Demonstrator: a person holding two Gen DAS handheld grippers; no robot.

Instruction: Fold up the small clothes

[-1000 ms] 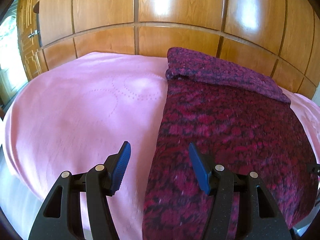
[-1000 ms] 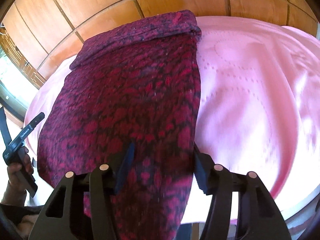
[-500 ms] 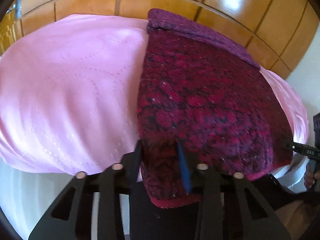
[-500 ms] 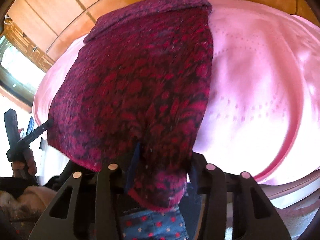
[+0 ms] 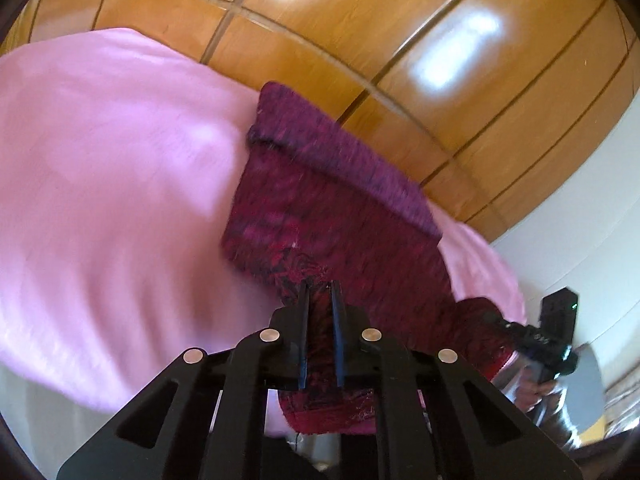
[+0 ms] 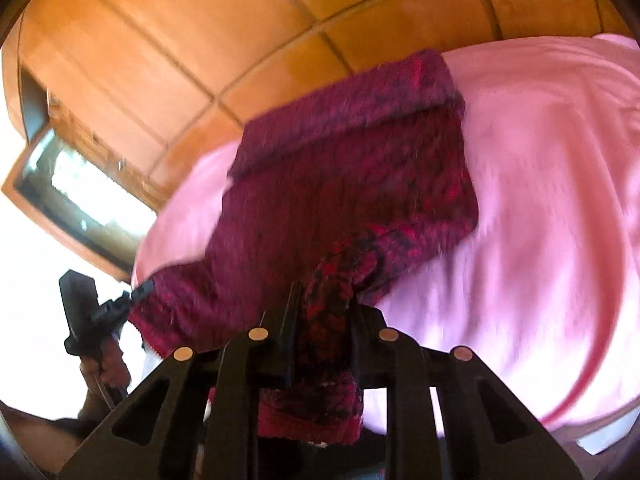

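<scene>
A dark red knitted garment [image 5: 320,184] lies on a pink blanket [image 5: 112,184], its far end folded over in a band [image 5: 340,148]. My left gripper [image 5: 320,292] is shut on the garment's near left corner and holds it lifted off the blanket. My right gripper [image 6: 320,300] is shut on the near right corner of the same garment [image 6: 352,168], also lifted. The near hem hangs bunched between each pair of fingers. Each gripper shows in the other's view, the right at the right edge of the left wrist view [image 5: 536,340] and the left at the left edge of the right wrist view [image 6: 108,308].
The pink blanket [image 6: 552,200] covers a bed. A glossy wooden panelled wardrobe [image 5: 400,40] stands right behind it. A window [image 6: 80,192] is at the left and a white wall [image 5: 580,240] at the right.
Both grippers closed on the garment's near corners and have raised them up and forward. The near half of the garment has come off the blanket.
</scene>
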